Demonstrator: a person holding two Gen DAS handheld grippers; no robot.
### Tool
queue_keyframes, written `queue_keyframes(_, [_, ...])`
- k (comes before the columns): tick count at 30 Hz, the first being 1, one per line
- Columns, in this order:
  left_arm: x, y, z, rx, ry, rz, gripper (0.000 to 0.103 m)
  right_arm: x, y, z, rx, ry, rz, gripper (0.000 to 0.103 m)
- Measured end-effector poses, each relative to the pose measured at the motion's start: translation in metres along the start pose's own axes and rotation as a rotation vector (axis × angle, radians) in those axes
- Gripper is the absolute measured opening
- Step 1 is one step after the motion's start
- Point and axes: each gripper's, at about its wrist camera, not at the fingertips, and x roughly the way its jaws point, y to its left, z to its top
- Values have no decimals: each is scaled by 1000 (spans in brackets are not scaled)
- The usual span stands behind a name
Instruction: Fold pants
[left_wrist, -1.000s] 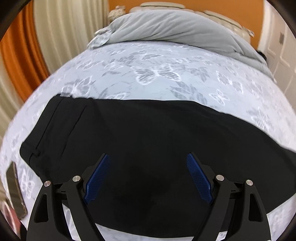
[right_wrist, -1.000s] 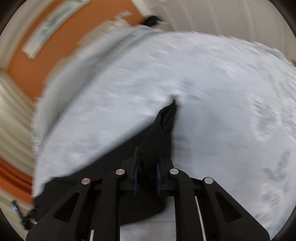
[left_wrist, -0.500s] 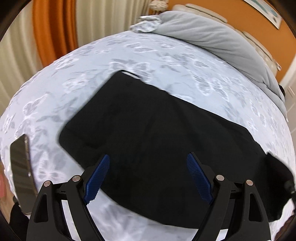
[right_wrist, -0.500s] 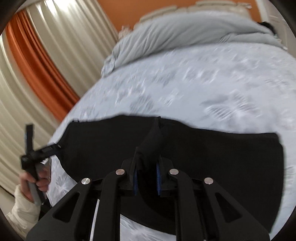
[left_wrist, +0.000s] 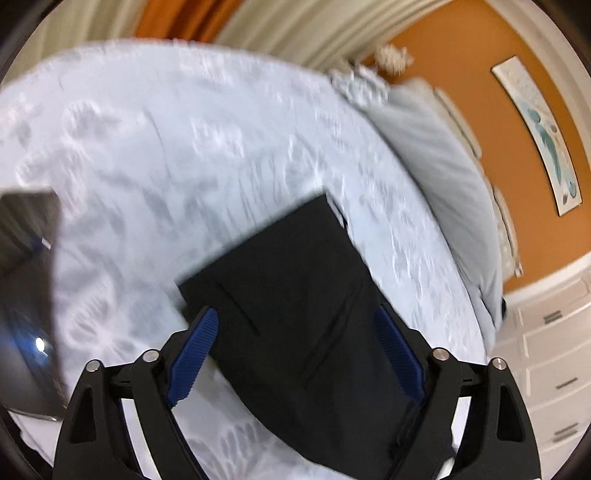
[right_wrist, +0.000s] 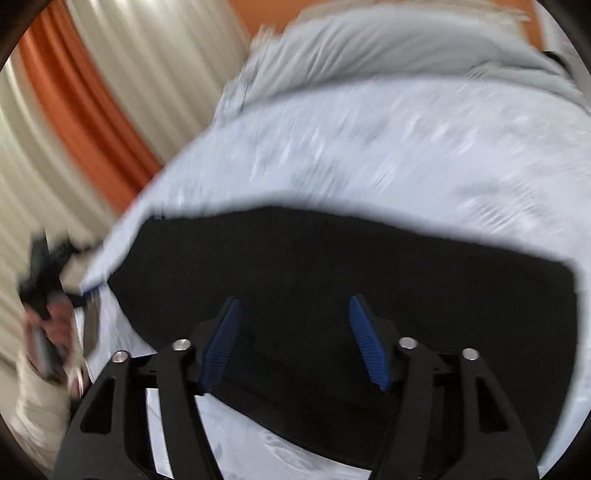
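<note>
Black pants (left_wrist: 295, 302) (right_wrist: 332, 295) lie flat on the butterfly-print bedspread (left_wrist: 184, 147) (right_wrist: 406, 147), near the bed's foot edge, well apart from the grey duvet (left_wrist: 454, 184) at the head. Left gripper (left_wrist: 295, 332) hovers above them, its 2 fingers spread wide and empty. Right gripper (right_wrist: 293, 321) hovers too, fingers wide, holding nothing.

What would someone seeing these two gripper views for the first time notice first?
First, the black pants lying flat as a dark slab on the pale butterfly-print bedspread, filling the lower middle of both views. Next, the left gripper and right gripper, blue pads spread open above the fabric, holding nothing. Behind, an orange wall and a grey pillow at the bed's head.
</note>
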Motion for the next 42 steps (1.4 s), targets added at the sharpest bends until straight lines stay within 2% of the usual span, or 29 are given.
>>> queue_keyframes(1, [-2,2,1,3,-21,27,87,-21,-22,5,33,-51,-59,84])
queue_keyframes(3, [5,8,-2,-6,-4,92,87,-43,-62,4,101,-63,-137,86])
queue_keyframes(6, [31,25,-15,-109,145,85,87,-52,-137,-18,293,39,-242,86])
queue_keyframes(7, [42,32,-23,-170,205,61,87,-51,-151,-27,332,68,-248,86])
queue_keyframes(9, [42,28,-29,-163,165,74,89,-42,-174,-50,400,145,-214,79])
queue_keyframes(11, [45,17,-33,-147,167,60,89,-31,-180,-64,417,192,-164,77])
queue_keyframes(12, [51,13,-37,-163,170,28,88,-30,-175,-69,378,173,-169,77])
queue_keyframes(14, [55,10,-40,-193,134,35,87,-26,-160,-69,290,180,-176,76])
queue_keyframes(16, [56,3,-43,-191,107,31,75,-20,-151,-72,271,176,-124,49])
queue_keyframes(17, [57,0,-45,-193,105,31,67,-14,-148,-72,271,179,-126,31])
queue_keyframes(18, [58,-1,-46,-194,93,48,53,-10,-149,-73,270,182,-116,7])
queue_keyframes(19, [59,-1,-46,-195,85,61,41,-12,-145,-68,266,176,-106,7])
queue_keyframes(20, [59,1,-46,-203,88,61,21,-17,-138,-62,227,159,-121,7])
queue_keyframes(21, [59,5,-46,-227,90,44,10,-26,-134,-57,198,139,-123,6])
queue_keyframes(23, [51,6,-46,-248,93,-1,7,-51,-132,-47,184,92,-95,6])
queue_keyframes(25, [39,-3,-46,-210,87,-44,7,-77,-136,-43,178,58,-89,6])
queue_keyframes(28, [36,-20,-51,-135,116,-93,6,-109,-155,-46,201,15,-133,6])
queue_keyframes(30, [40,-29,-64,-112,174,-122,6,-132,-170,-51,216,-9,-208,2])
queue_keyframes(32, [45,-35,-76,-73,212,-105,7,-139,-193,-65,228,62,-219,3])
queue_keyframes(33, [50,-39,-82,-52,232,-89,7,-135,-197,-71,224,97,-230,7])
queue_keyframes(35, [54,-40,-83,-27,223,-18,12,-123,-200,-82,211,168,-331,16])
queue_keyframes(36, [57,-35,-83,-44,233,4,15,-122,-194,-81,189,179,-379,17])
queue_keyframes(38, [61,-25,-81,-107,248,-1,17,-136,-161,-72,76,77,-411,18])
queue_keyframes(39, [60,-24,-81,-119,248,-4,17,-139,-142,-67,20,29,-382,23])
queue_keyframes(41, [56,-28,-80,-92,227,15,17,-124,-93,-65,-118,-18,-278,58])
queue_keyframes(42, [55,-31,-81,-68,218,29,17,-108,-69,-67,-196,8,-255,58])
